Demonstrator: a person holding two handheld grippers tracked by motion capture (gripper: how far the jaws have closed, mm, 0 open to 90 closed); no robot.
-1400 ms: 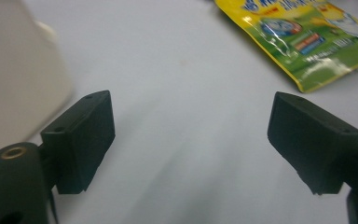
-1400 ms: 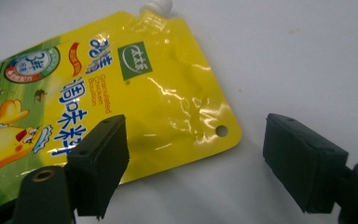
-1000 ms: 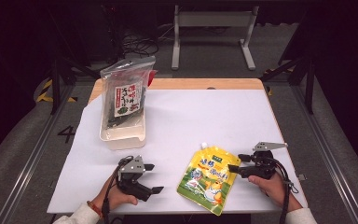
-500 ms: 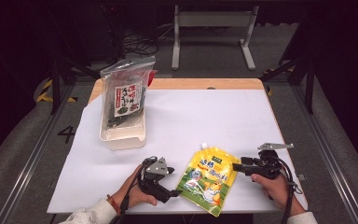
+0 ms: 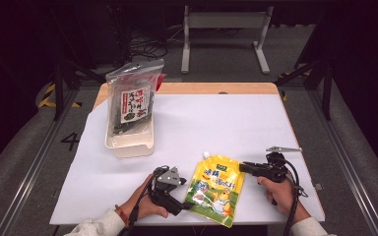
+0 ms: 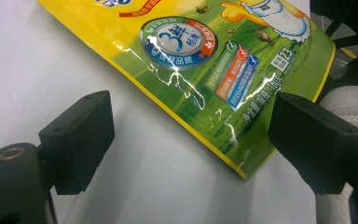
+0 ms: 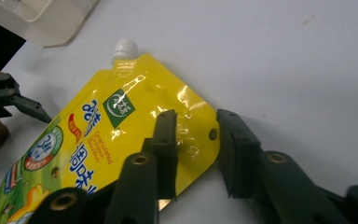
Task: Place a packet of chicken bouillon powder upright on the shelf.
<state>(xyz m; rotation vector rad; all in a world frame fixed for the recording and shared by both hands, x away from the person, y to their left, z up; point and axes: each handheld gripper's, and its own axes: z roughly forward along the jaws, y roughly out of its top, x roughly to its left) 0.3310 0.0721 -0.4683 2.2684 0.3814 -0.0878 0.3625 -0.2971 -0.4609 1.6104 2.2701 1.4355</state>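
A yellow spout pouch [image 5: 216, 189] with a white cap [image 5: 206, 155] lies flat near the front edge of the white table [image 5: 216, 123]. My left gripper [image 5: 187, 194] sits at the pouch's lower left edge. In the left gripper view it [image 6: 196, 140] is wide open, and the pouch's bottom corner [image 6: 205, 60] lies between the jaws. My right gripper [image 5: 242, 167] is at the pouch's upper right corner. In the right gripper view it [image 7: 198, 140] is narrowly open, astride that corner of the pouch [image 7: 121, 121], with a gap still visible.
A white tub [image 5: 128, 142] holding a clear bag of dark seaweed [image 5: 130, 103] stands at the back left; its corner [image 7: 42, 18] shows in the right gripper view. The table's front edge runs just below both hands. Dark floor and metal frames surround the table.
My left gripper has moved right, up to the pouch's lower edge. The right gripper has shifted left and down onto the pouch's upper right corner. The pouch has stayed put.
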